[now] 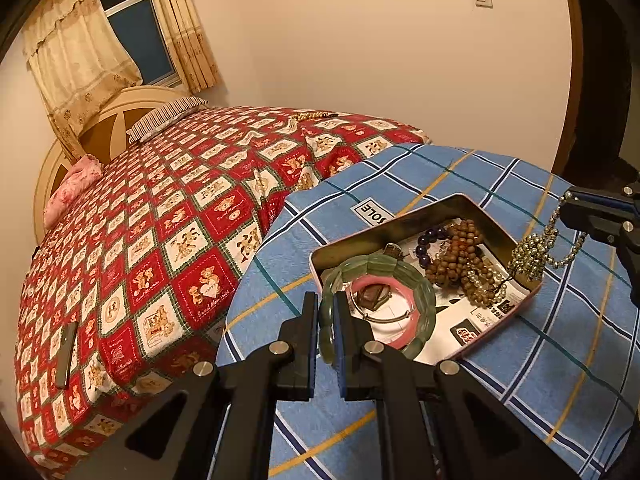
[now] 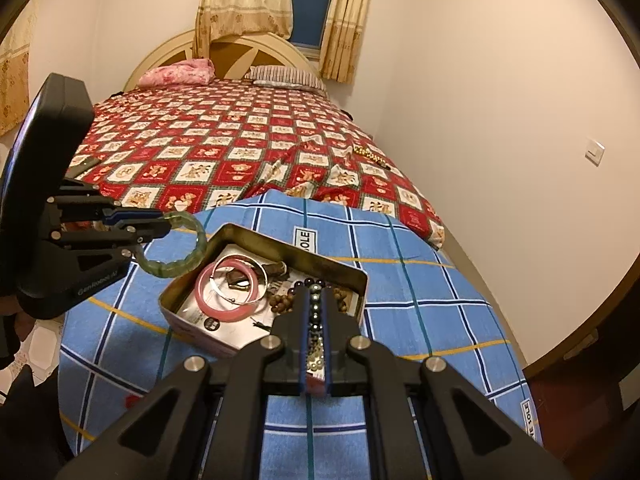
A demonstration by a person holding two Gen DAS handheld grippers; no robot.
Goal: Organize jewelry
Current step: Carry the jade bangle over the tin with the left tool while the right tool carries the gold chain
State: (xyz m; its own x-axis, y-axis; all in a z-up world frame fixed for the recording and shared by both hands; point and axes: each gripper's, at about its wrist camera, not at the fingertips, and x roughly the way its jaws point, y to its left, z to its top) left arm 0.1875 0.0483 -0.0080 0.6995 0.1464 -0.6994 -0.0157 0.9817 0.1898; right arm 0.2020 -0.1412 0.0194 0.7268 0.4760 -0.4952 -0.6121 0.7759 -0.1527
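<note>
Two pieces are in the air, and most of the jewelry sits in the tin [image 1: 496, 236], so by my judgement the sorting is well along but not finished. The left tool [image 1: 327, 312] is clamped on the green bangle [image 1: 420, 280], its jaws pinching the near part of the ring; the right wrist view shows the bangle held up beside the tin's left corner, above the blue checked cloth [image 1: 460, 176]. The right tool [image 2: 315, 312] is pressed together on a strand of pale pearls [image 1: 532, 252], which hangs in loops over the tin's right edge.

Inside the open tin lie a pink bangle [image 2: 208, 304], a thin silver bangle [image 2: 224, 298] resting across it, a small dark piece [image 2: 236, 280] within those rings, dark purple beads [image 1: 426, 240], a heap of brown wooden beads [image 1: 460, 256] and more pale beads among them. Printed paper [image 1: 468, 320] lines the bottom.

Left to do, as I judge it: the green bangle and the pearls need setting down in the tin. One gold-coloured chain [image 2: 370, 154] also lies far back on the red patterned bed [image 2: 200, 140], well apart from the tin, and it may need collecting.
</note>
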